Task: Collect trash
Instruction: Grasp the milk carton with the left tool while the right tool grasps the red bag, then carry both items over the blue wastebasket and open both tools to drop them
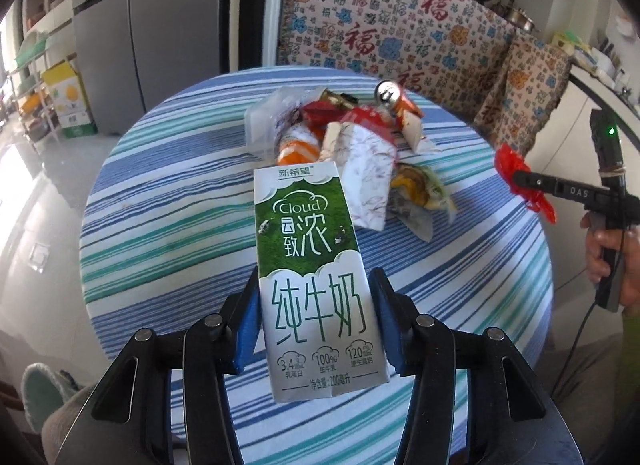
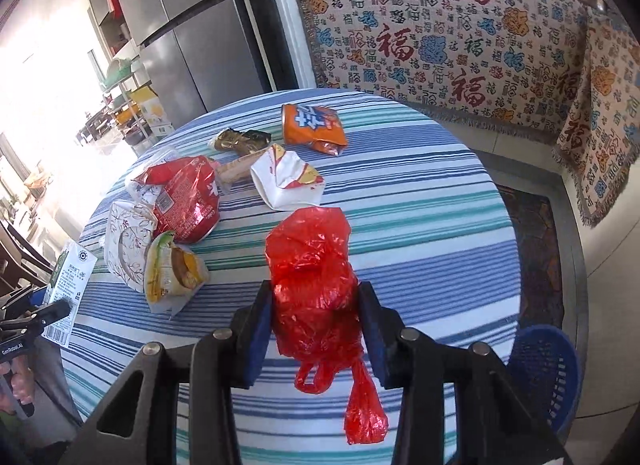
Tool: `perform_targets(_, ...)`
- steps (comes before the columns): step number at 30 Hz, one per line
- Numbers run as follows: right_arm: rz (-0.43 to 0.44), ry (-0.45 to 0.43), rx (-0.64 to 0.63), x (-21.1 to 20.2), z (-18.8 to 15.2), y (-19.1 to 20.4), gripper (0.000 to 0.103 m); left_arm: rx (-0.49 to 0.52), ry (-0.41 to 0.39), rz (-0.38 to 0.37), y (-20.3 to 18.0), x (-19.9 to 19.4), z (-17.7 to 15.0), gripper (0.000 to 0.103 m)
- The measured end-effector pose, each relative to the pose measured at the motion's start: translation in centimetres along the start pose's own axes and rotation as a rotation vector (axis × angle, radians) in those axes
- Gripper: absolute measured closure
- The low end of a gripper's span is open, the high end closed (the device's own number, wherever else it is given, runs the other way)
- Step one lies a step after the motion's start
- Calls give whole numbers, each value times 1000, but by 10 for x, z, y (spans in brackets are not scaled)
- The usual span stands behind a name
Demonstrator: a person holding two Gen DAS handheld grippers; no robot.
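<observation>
My left gripper [image 1: 314, 301] is shut on a green and white milk carton [image 1: 312, 265] and holds it above the near side of the round striped table [image 1: 168, 193]. My right gripper [image 2: 314, 305] is shut on a crumpled red plastic bag [image 2: 316, 277], lifted over the table; it also shows in the left wrist view [image 1: 516, 177]. A heap of trash lies on the table: a red snack bag [image 2: 184, 201], a white patterned box [image 2: 128, 241], a yellow wrapper [image 2: 172, 269], a torn white carton [image 2: 284, 181], an orange bag [image 2: 312, 127] and a can [image 1: 390, 93].
A blue plastic basket [image 2: 548, 369] stands on the floor at the table's right. A patterned cloth [image 2: 460, 37] covers furniture behind the table. A steel fridge [image 2: 192, 25] stands at the back left. A yellow box [image 1: 68, 101] sits on the floor at the left.
</observation>
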State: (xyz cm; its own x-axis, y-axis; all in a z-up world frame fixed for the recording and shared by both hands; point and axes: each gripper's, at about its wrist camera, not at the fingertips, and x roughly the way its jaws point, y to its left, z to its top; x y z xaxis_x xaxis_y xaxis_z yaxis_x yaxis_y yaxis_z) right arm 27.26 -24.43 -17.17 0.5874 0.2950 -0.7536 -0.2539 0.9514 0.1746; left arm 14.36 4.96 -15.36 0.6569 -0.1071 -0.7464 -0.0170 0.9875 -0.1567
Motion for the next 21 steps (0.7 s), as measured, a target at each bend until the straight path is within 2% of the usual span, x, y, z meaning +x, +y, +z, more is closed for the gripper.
perform_targets(4,-43,-48,101,-38,-5,-48,62,66,-40,-117,-53,-11,26,51)
perform_targets(10,-224,-53,259,-84,-20,-141,61,220,-41,-339,-180,16,69,51)
perform_targets(13,-293,-47,336,-93,-35,-186,61,267,4,-434,-248,47,85,51)
perform_targets(17,-343,-23,430,-89,-56,-240,61,304,88,-507,-324,98,89,51)
perform_targets(21,-318,-22,518,-87,-80,-281,61,322,160,-525,-368,147,77,51)
